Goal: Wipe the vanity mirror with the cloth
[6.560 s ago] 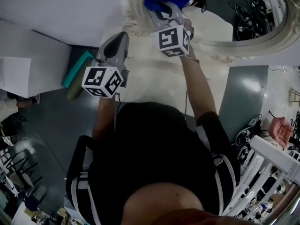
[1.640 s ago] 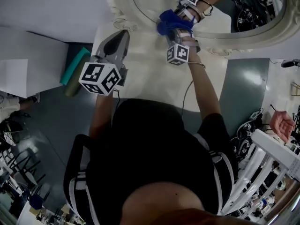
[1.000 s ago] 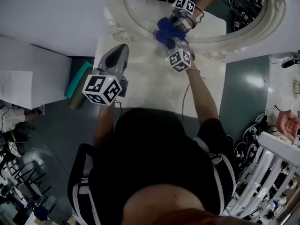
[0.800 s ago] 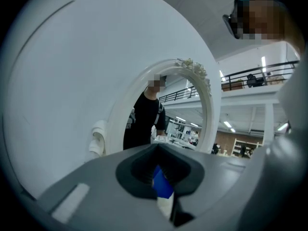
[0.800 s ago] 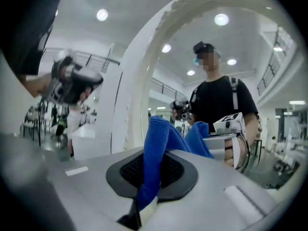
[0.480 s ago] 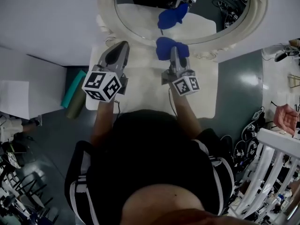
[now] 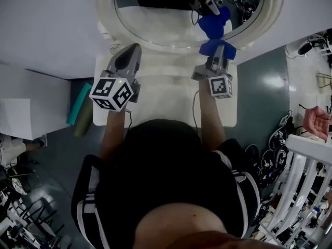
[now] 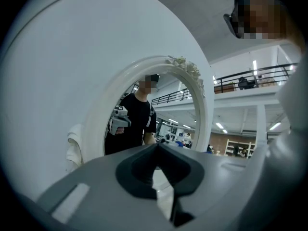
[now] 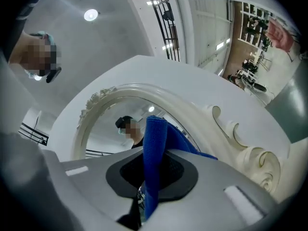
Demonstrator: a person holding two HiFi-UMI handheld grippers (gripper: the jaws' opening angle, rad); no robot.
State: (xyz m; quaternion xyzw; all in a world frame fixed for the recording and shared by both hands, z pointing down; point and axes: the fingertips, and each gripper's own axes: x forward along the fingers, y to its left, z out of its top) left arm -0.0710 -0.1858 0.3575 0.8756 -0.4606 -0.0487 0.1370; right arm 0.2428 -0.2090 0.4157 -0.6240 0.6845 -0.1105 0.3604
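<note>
The oval vanity mirror (image 7: 155, 27) in its white ornate frame (image 7: 106, 32) stands at the back of a white table (image 7: 166, 105). My right gripper (image 7: 218, 52) is shut on a blue cloth (image 7: 218, 46), which sits against the frame's lower right rim. The cloth's reflection (image 7: 212, 24) shows in the glass just above it. In the right gripper view the cloth (image 9: 155, 143) stands up between the jaws before the frame (image 9: 202, 109). My left gripper (image 7: 133, 48) is shut and holds nothing. It hovers near the frame's lower left, and the left gripper view shows the mirror (image 8: 144, 124) ahead.
A teal roll (image 7: 79, 105) lies on the floor left of the table. A white rail (image 7: 306, 152) and another person's hand (image 7: 316, 121) are at the right. Cables (image 7: 264, 157) trail on the grey floor to the right of the table.
My right gripper has carried the cloth down off the glass and then rightward along the lower frame to its right side. The left gripper has hardly moved.
</note>
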